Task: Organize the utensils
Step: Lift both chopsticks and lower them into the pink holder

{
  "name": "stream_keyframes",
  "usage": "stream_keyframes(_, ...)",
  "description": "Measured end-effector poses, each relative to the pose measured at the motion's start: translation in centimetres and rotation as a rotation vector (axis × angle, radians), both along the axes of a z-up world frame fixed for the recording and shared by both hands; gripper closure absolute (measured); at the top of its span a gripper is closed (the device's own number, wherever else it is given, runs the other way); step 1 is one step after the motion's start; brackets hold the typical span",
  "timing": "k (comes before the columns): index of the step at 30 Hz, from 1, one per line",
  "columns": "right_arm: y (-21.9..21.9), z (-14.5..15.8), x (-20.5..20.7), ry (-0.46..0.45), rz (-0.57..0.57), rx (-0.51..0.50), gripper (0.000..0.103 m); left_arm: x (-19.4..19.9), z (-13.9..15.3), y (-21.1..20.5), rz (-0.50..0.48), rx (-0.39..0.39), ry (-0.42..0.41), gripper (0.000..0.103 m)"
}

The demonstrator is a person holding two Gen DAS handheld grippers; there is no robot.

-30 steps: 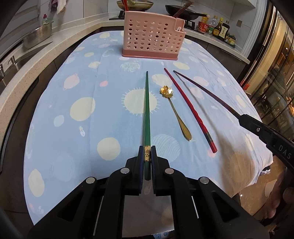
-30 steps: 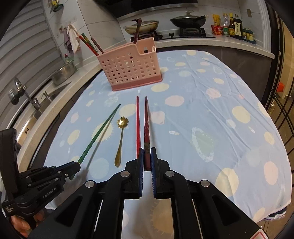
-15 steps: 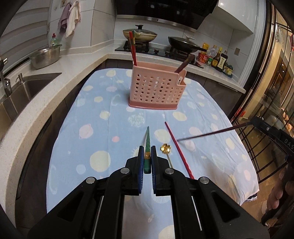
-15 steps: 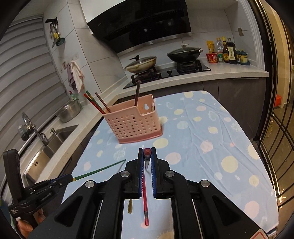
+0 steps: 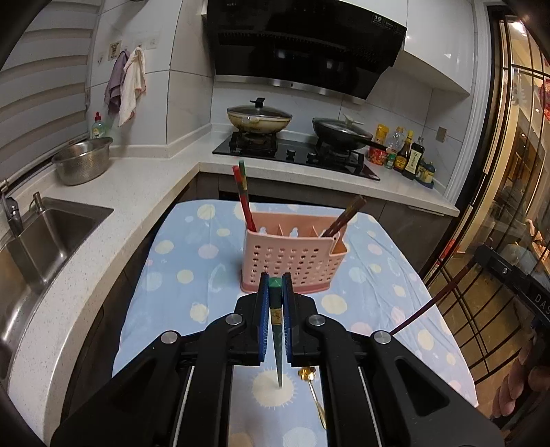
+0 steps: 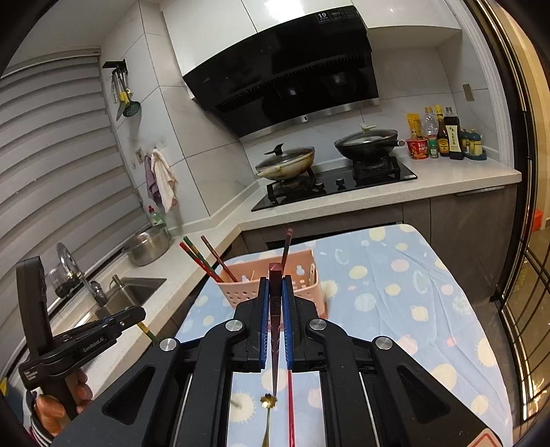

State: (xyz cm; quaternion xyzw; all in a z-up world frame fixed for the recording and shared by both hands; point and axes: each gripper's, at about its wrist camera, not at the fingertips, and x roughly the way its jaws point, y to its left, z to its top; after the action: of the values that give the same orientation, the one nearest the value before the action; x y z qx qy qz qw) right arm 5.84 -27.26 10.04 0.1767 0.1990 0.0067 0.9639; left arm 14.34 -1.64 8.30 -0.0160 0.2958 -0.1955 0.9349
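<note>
While both hover | left gripper (image 5: 275,299) clamps green chopstick (image 5: 277,340); right gripper (image 6: 275,302) — dark-red chopstick (image 6: 275,309)

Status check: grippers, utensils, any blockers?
Left gripper shut on green chopstick. Right gripper shut on dark-red chopstick. Pink caddy ahead, unobstructed.

"19" on range hood (image 5: 377,19), "GenRobot.AI" on tool (image 6: 98,342)

– How many chopsticks do you make it?
– Seven. Four standing chopsticks (image 6: 206,264) in the one pink holder (image 5: 292,261), one green chopstick (image 5: 276,309) pinched in the left gripper (image 5: 275,285), one dark red chopstick (image 6: 275,302) pinched in the right gripper (image 6: 275,289), and one red chopstick (image 6: 290,405) on the tablecloth (image 5: 192,247).
– Spoons?
– One gold spoon (image 5: 318,402). Two lidded pans (image 5: 259,118), one steel bowl (image 5: 82,165), two hanging towels (image 5: 125,86).
</note>
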Motion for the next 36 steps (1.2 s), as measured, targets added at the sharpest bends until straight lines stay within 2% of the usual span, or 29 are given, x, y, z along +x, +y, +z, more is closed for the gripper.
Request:
stream_keyframes(10,-0.5,4.7,4.6,-0.109,0.003,0.008,0.096,3.0,6.7,-1.1,0.005,-0.041,-0.141,0.096)
stream_keyframes(18,-0.6,7.5,10.0,-0.145,-0.003,0.013,0.096,6.8,11.7,-2.0,0.035,-0.078,-0.259,0.096)
stream_keyframes(27,0.0,7.6,15.1,-0.121,-0.014,-0.023,0.096,11.5,12.5,-3.0,0.063,-0.071,-0.273,0.096)
stream_keyframes(32,0.1,5.8,17.3,-0.074,-0.015,-0.038,0.096,13.1,12.4,-3.7,0.058,-0.071,-0.276,0.096)
stream_keyframes(36,0.2,4.2,18.7,-0.034,-0.017,-0.041,0.096,14.2,11.1,-4.1,0.055,-0.062,-0.248,0.096)
